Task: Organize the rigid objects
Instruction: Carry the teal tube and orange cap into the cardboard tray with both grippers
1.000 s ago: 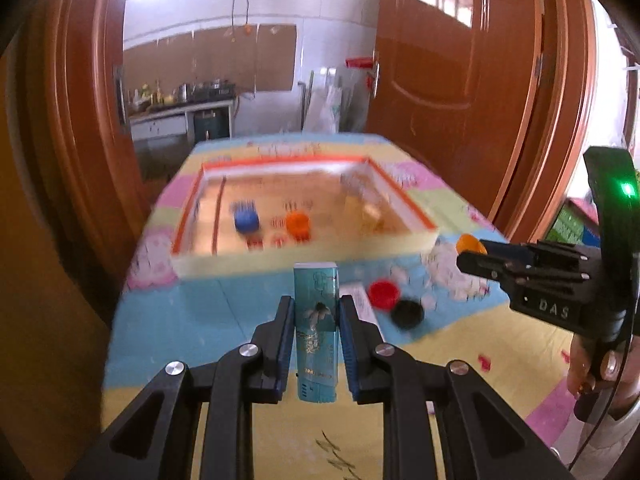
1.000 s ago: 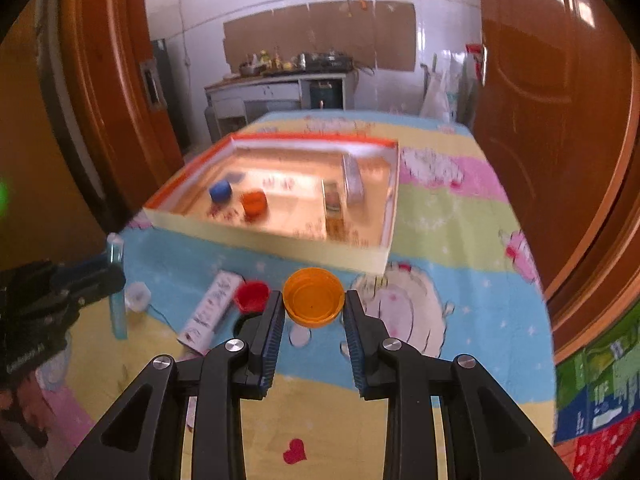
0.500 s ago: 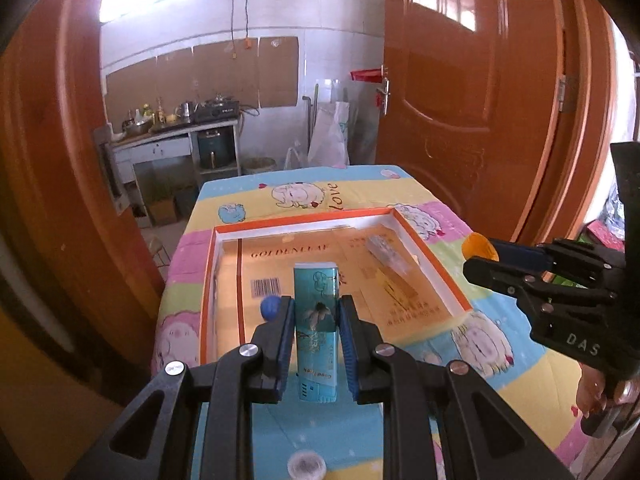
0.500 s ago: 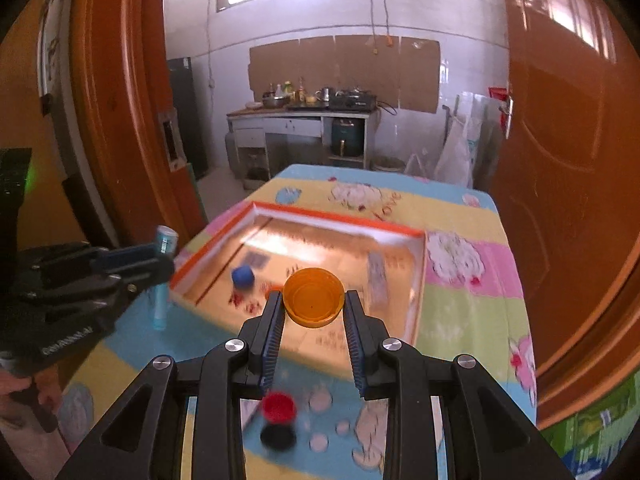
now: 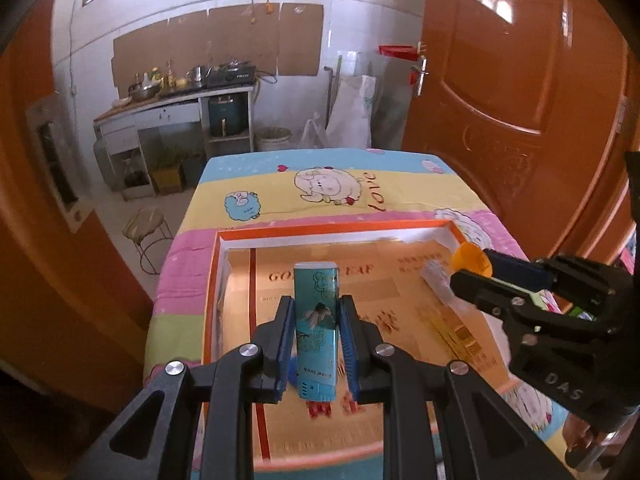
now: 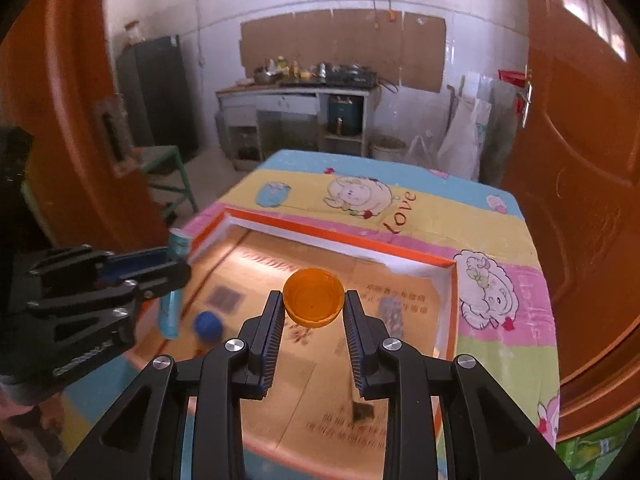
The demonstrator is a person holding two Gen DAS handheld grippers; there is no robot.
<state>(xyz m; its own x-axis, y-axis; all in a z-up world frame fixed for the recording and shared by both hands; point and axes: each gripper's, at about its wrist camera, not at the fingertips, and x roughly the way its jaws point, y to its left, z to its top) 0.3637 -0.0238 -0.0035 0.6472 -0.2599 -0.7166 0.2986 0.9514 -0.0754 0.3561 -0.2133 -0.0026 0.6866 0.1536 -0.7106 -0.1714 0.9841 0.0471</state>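
My left gripper (image 5: 315, 322) is shut on a slim teal box (image 5: 315, 320) printed with a landscape, held upright above the shallow orange-rimmed cardboard tray (image 5: 320, 227). My right gripper (image 6: 313, 312) is shut on an orange bottle cap (image 6: 313, 297), hanging over the same tray (image 6: 340, 236). Each view catches the other tool: the right gripper (image 5: 472, 268) with its orange cap (image 5: 470, 258) at the right, the left gripper (image 6: 176, 264) with the teal box (image 6: 173, 304) at the left. A blue cap (image 6: 207, 325) lies on the tray floor.
The tray lies on a table under a cartoon sheep cloth (image 5: 332, 184). Brown doors (image 5: 516, 92) stand close on the right and another brown door (image 6: 60, 120) on the left. A metal stool (image 5: 146, 232) and a kitchen counter (image 5: 176, 100) are beyond the table's far end.
Both grippers have carried their loads forward from the near table edge to above the tray. The loose red and black caps have dropped out of view. Both grips are unchanged.
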